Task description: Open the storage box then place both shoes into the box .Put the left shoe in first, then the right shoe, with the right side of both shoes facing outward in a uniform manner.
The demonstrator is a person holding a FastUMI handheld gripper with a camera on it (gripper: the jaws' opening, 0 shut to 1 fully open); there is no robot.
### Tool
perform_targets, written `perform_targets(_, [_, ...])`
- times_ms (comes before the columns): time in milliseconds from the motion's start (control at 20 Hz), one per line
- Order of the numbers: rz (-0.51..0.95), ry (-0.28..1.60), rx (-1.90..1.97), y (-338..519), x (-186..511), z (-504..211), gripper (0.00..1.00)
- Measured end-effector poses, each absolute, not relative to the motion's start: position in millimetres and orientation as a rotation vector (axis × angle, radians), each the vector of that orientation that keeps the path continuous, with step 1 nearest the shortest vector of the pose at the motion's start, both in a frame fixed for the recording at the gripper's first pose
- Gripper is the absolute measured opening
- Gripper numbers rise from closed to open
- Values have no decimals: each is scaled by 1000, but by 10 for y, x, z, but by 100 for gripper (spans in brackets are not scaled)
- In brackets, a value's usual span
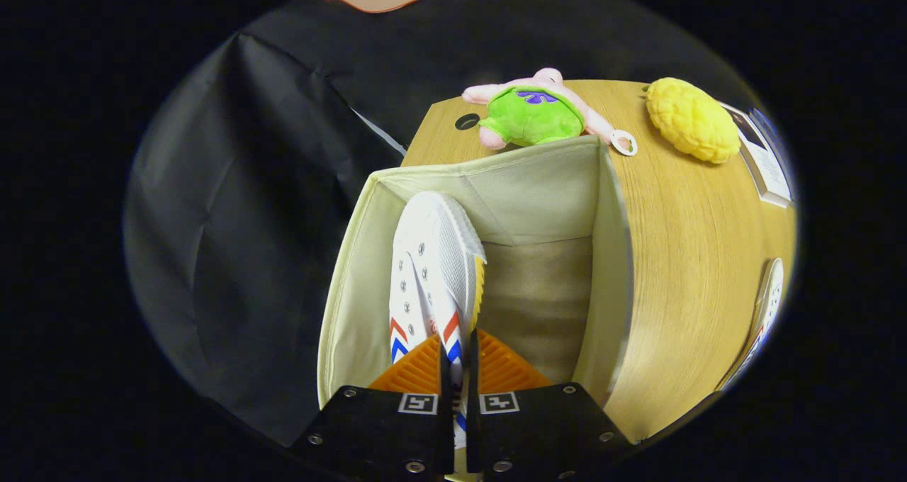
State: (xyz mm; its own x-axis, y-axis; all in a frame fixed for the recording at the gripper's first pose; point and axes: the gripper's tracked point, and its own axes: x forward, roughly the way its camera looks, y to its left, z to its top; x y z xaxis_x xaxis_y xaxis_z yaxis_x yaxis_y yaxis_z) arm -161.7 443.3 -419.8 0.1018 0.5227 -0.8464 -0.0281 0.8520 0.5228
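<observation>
Inside the storage box (609,255), the claw (458,358) pinches a shoe (436,255), toe pointing away.

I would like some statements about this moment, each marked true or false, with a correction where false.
1. The fingers are shut on the white shoe. True.
2. The shoe hangs inside the open storage box. True.
3. The second shoe already lies in the box. False: it lies on the wooden table, outside the box.
4. The yellow plush lies in the box. False: it lies on the table beyond it.
5. The green and pink plush toy lies just behind the box. True.
</observation>
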Motion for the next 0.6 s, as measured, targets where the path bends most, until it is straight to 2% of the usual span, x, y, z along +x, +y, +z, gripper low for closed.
perform_targets(200, [392, 1495, 456, 4432, -1709, -4159, 7])
perform_targets(600, [203, 1616, 616, 4459, -1898, -4165, 7])
